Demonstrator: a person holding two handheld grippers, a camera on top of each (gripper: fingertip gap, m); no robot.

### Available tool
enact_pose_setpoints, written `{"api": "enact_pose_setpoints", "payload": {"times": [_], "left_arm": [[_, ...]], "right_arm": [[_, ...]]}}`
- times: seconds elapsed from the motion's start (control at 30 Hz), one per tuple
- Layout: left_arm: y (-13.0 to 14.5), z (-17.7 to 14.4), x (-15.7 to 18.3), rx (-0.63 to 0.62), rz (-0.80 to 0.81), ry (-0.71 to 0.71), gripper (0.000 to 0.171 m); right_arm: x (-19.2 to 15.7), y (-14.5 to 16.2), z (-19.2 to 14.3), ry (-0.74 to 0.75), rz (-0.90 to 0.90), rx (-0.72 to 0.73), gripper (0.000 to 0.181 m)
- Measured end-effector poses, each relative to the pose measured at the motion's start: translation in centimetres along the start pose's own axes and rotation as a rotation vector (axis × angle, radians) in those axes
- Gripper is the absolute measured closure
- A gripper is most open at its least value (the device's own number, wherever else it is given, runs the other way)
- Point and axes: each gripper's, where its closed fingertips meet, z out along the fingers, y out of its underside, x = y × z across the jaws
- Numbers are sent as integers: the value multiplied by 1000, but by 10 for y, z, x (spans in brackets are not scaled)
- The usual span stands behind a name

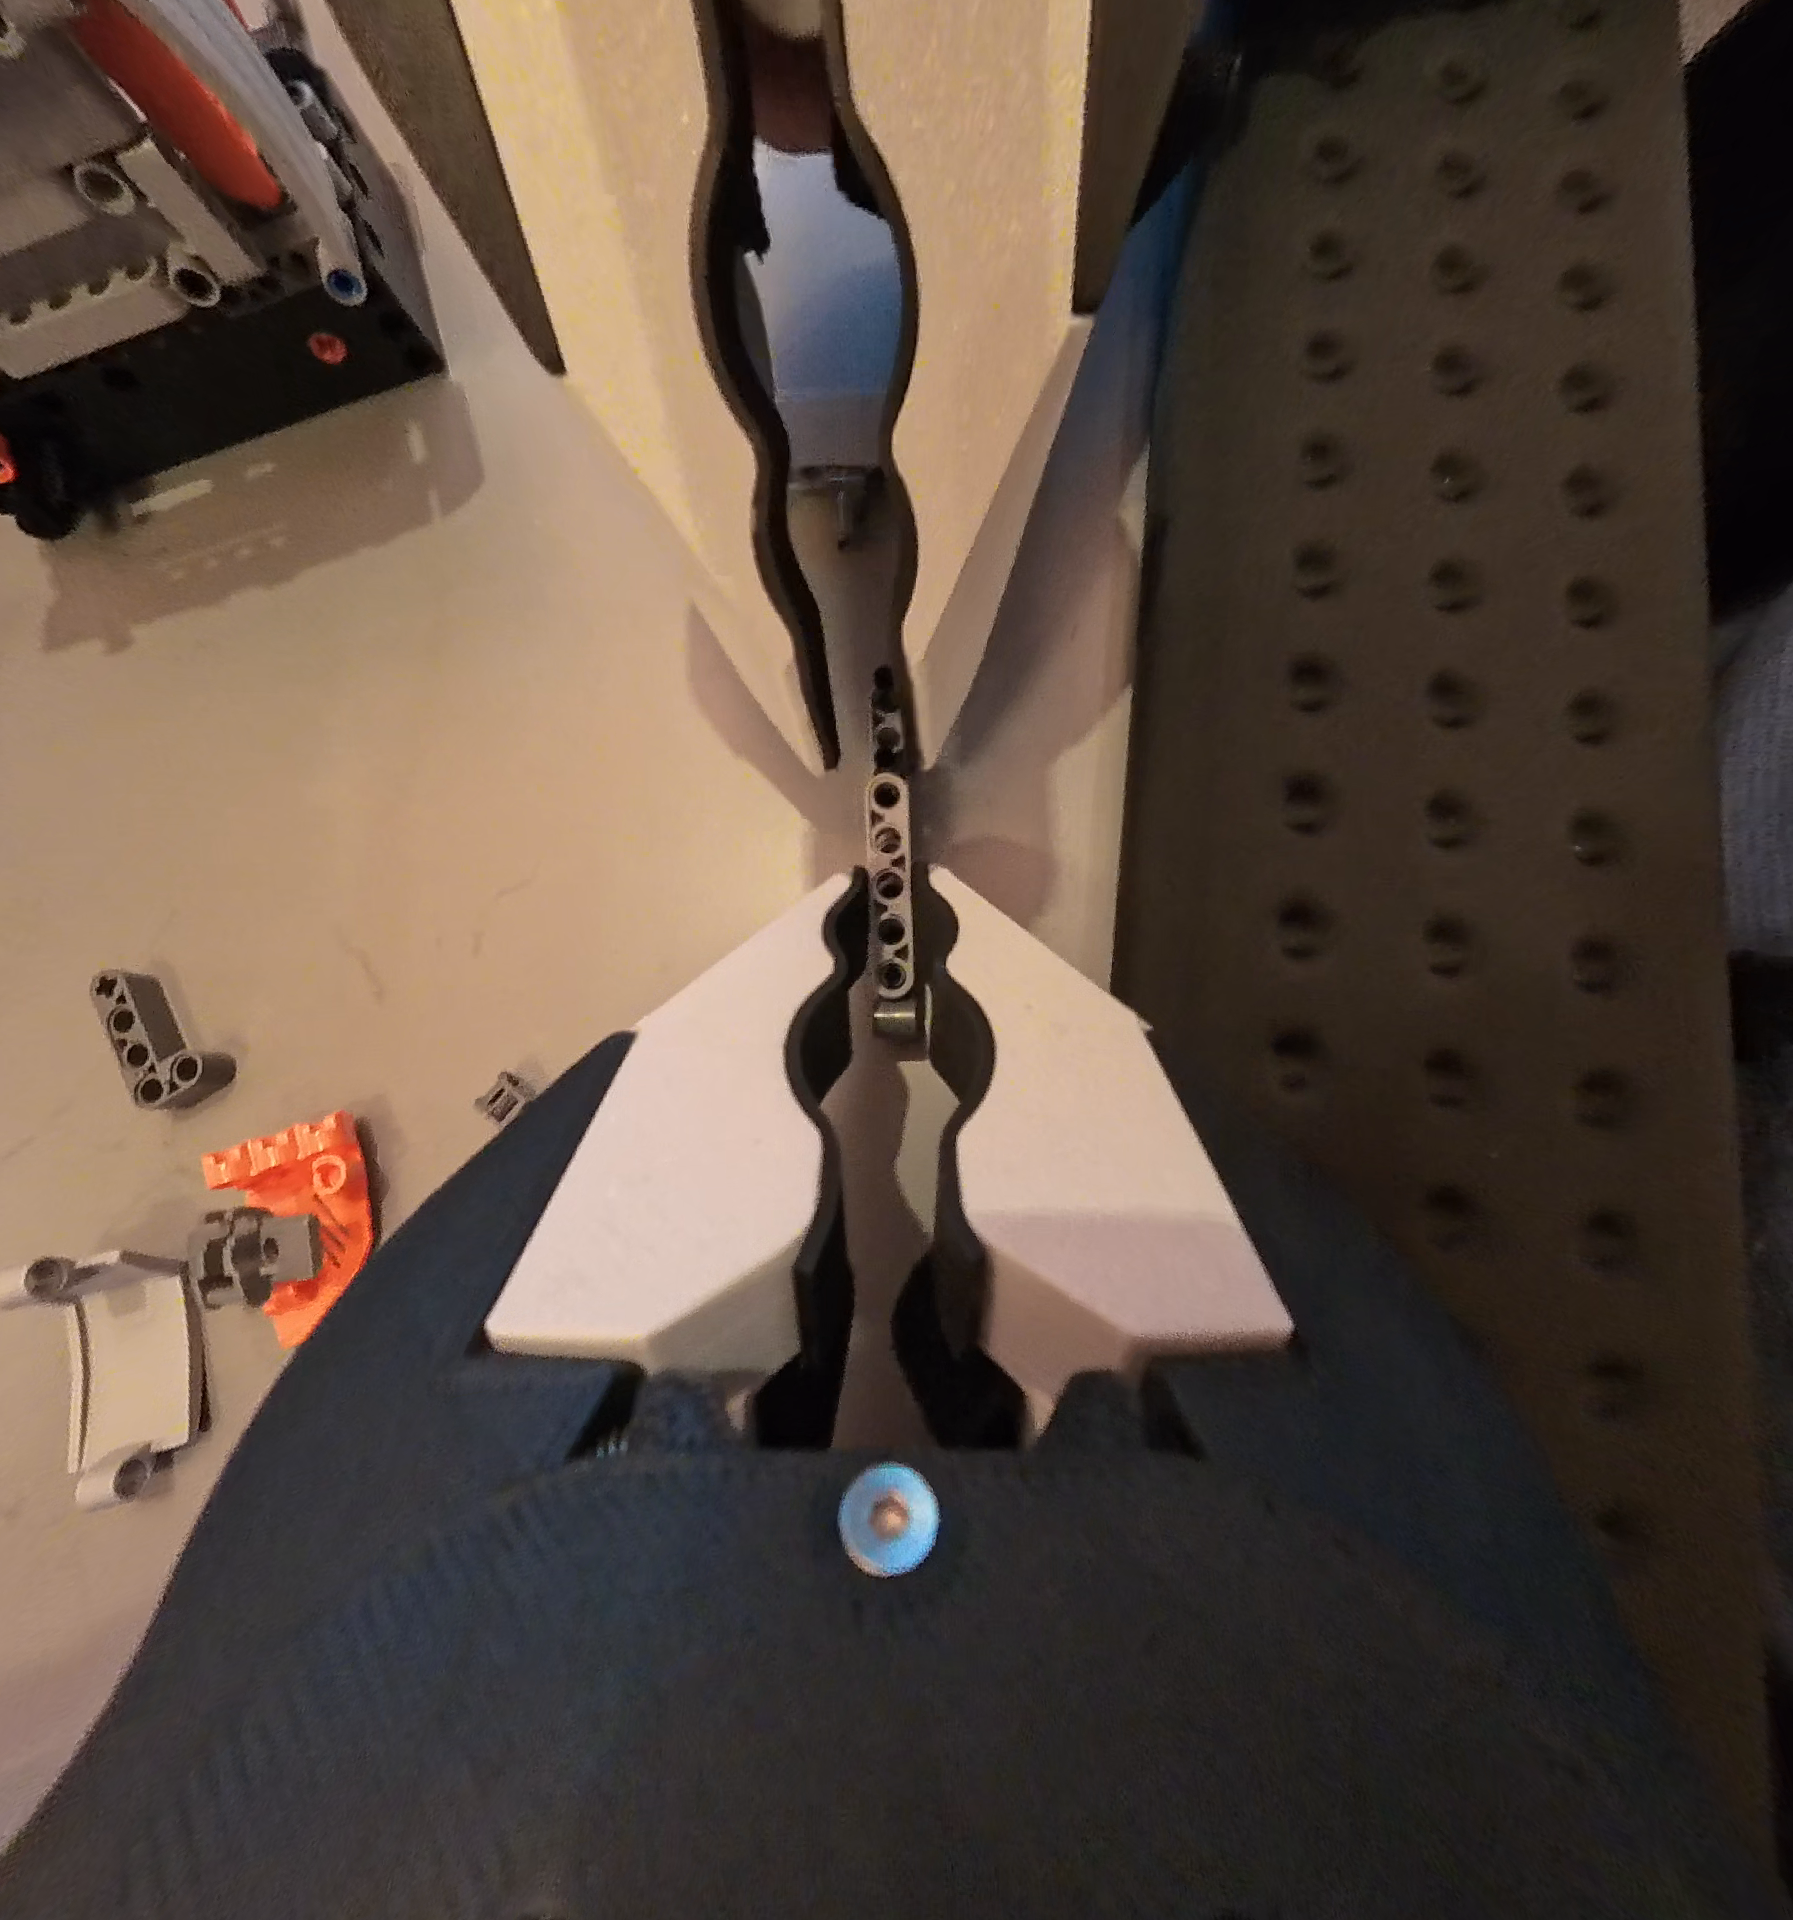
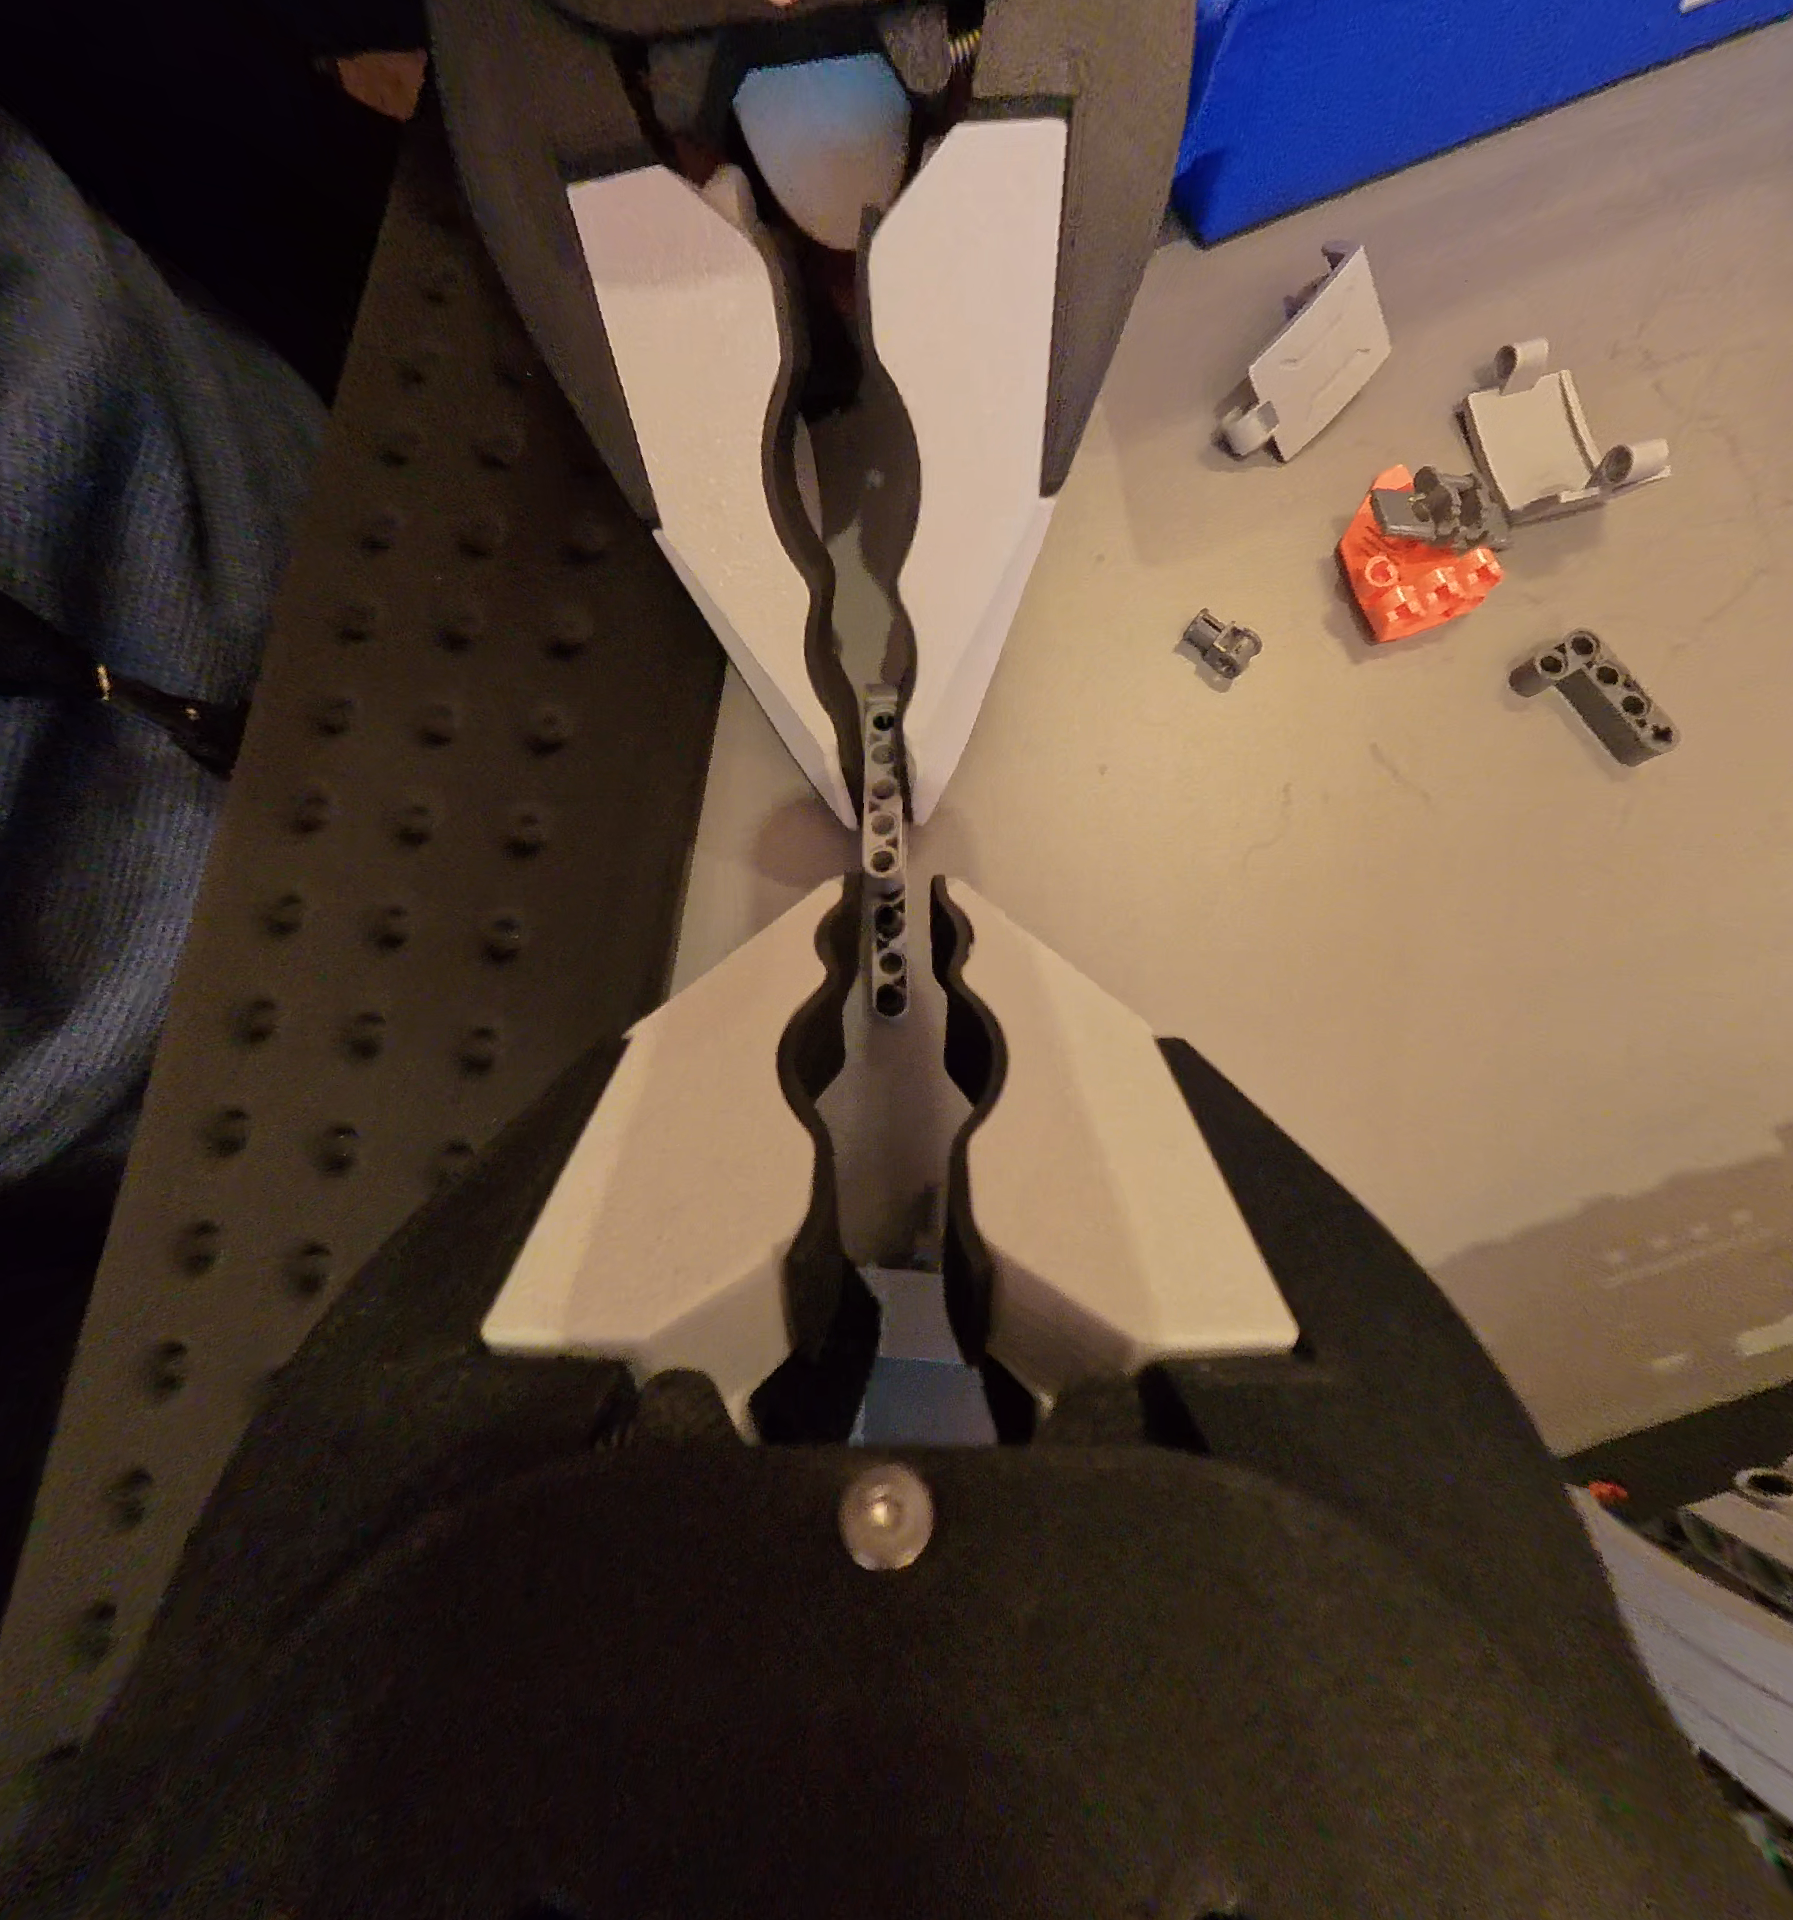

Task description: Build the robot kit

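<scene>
My left gripper [image 1: 894,896] and right gripper [image 2: 892,891] point at each other tip to tip, just above the tabletop. A thin grey holed beam [image 1: 887,883] bridges them. Its light grey end sits between the left gripper's pads, with a small grey round connector [image 1: 902,1013] at that end. The other end looks darker and sits between the right gripper's pads [image 2: 887,961]. Both grippers are closed on it. In the left wrist view the right gripper [image 1: 871,764] comes in from the top. In the right wrist view the left gripper [image 2: 887,821] does the same.
A black perforated board [image 1: 1443,727] [image 2: 404,831] lies beside the grippers, with a person's blue-grey clothing [image 2: 40,623] past it. Loose parts lie on the table: dark bent beam [image 2: 1593,696], orange piece [image 2: 1411,571], grey curved panels [image 2: 1307,353], small pin [image 2: 1221,644]. A part-built model [image 1: 144,312] and a blue box [image 2: 1443,104] stand nearby. Less than 4 cm separates the two grippers' tips. The part-built model [image 1: 144,312] is about 15 cm from both grippers' fingertips.
</scene>
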Motion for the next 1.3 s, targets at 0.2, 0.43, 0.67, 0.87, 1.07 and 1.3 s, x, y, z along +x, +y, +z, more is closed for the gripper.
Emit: {"api": "enact_pose_setpoints", "payload": {"times": [0.2, 0.43, 0.67, 0.87, 1.07, 1.3], "left_arm": [[-1, 0, -1, 0, -17, 7, 165], [-4, 4, 1, -10, -1, 11, 166], [-3, 4, 2, -71, 18, 13, 167], [-3, 5, 3, -153, 35, 37, 167], [-3, 6, 3, -169, 31, 72, 167], [-6, 5, 5, -48, -50, 97, 166]], "right_arm": [[-2, 10, 6, -8, 7, -50, 180], [-4, 10, 7, -12, -9, -51, 181], [-6, 11, 8, -18, -18, -62, 181], [-6, 11, 8, -29, -22, -58, 181], [-7, 11, 8, -25, -33, -56, 181], [-7, 10, 9, -36, -11, -28, 181]]}}
